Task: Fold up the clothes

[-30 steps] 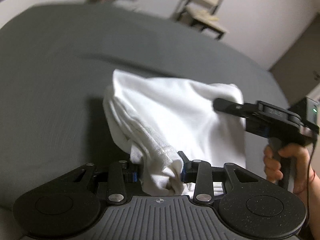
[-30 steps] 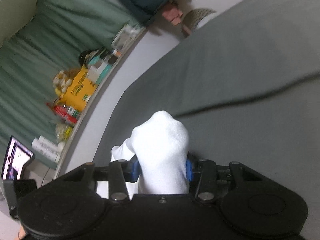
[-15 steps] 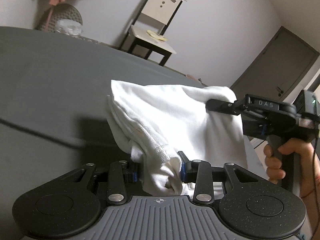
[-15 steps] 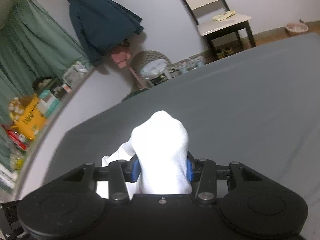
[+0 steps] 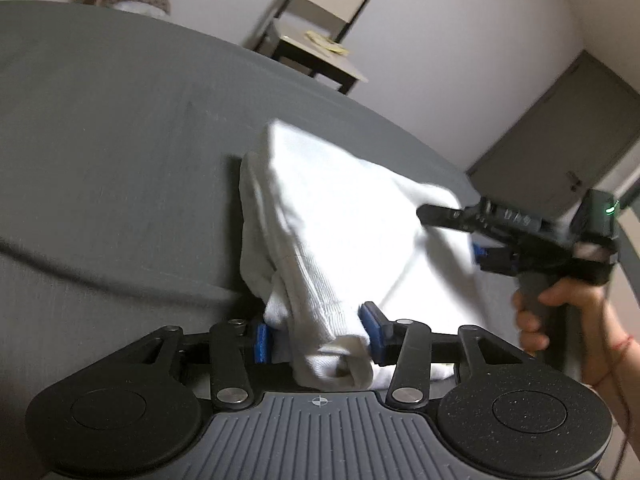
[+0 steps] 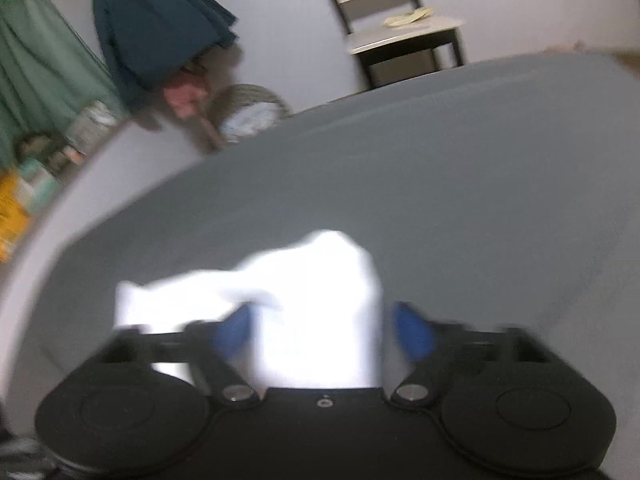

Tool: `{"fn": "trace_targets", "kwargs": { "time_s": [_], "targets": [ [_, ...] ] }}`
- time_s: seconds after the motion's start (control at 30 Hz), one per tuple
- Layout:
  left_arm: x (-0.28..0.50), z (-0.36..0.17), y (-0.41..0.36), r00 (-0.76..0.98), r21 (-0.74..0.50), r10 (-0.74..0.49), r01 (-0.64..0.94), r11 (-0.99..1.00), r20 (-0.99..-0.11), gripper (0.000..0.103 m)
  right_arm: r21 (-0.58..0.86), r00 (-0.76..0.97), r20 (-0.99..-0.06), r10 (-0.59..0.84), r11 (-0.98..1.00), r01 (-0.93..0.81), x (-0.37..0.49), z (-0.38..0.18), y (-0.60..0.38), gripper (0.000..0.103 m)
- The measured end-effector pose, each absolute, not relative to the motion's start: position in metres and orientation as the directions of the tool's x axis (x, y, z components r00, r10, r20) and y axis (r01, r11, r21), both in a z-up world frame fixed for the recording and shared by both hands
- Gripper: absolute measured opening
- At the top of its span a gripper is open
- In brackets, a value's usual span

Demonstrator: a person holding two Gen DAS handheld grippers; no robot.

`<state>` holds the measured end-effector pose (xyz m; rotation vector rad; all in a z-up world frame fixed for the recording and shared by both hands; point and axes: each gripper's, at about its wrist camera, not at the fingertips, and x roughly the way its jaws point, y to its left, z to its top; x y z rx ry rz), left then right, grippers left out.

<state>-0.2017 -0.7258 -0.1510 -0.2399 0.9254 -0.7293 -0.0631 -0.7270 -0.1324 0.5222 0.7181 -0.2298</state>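
One white garment (image 5: 344,232), soft knit cotton with a ribbed band along its bunched edge, hangs stretched between two grippers above a smooth dark grey bed (image 5: 112,152). The left gripper (image 5: 320,334) has its blue-padded fingers (image 5: 262,338) pinching a thick roll of the ribbed edge, cloth spilling out below them. In the left wrist view the right gripper (image 5: 430,213), black and angular with a small green light on its body, reaches in from the right with its tip against the far corner of the cloth; a hand (image 5: 560,312) grips its handle. The right wrist view is blurred: there the white fabric (image 6: 320,312) bulges between two blue fingers (image 6: 412,332) that stand spread wider than the bundle, with a gap on the right side, so whether they press it I cannot tell. Behind the bed stand one pale chair (image 5: 316,28) with dark legs, one woven basket (image 6: 252,112), a dark blue coat (image 6: 156,24) on the wall and green curtains (image 6: 36,64)
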Motion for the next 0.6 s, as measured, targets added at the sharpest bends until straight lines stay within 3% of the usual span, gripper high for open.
{"fn": "trace_targets", "kwargs": {
  "time_s": [0.07, 0.17, 0.33, 0.43, 0.53, 0.6],
  "targets": [
    [-0.204, -0.148, -0.720, 0.386, -0.468, -0.656, 0.478, 0.743, -0.648, 0.056, 0.372, 0.743, -0.669, -0.035, 0.850, 0.375, -0.075, -0.129, -0.727, 0.092],
    [-0.209, -0.143, -0.712, 0.387, -0.442, -0.645, 0.494, 0.749, -0.659, 0.076, 0.365, 0.757, -0.651, -0.054, 0.852, 0.375, -0.094, -0.123, -0.725, 0.091],
    [-0.226, -0.124, -0.697, 0.461, -0.376, -0.604, 0.495, 0.783, -0.651, 0.078, 0.349, 0.831, -0.548, -0.099, 0.876, 0.334, -0.124, -0.099, -0.693, 0.089],
    [-0.238, -0.108, -0.693, 0.515, -0.395, -0.643, 0.515, 0.761, -0.566, 0.078, 0.356, 0.856, -0.510, -0.087, 0.884, 0.302, -0.131, -0.096, -0.664, 0.089],
    [-0.244, -0.094, -0.692, 0.524, -0.446, -0.706, 0.548, 0.708, -0.477, 0.078, 0.355, 0.846, -0.530, -0.049, 0.894, 0.274, -0.128, -0.112, -0.636, 0.089],
    [-0.235, -0.091, -0.700, 0.506, -0.514, -0.728, 0.515, 0.686, -0.463, 0.078, 0.317, 0.825, -0.563, -0.050, 0.909, 0.272, -0.124, -0.126, -0.620, 0.089]
  ]
}}
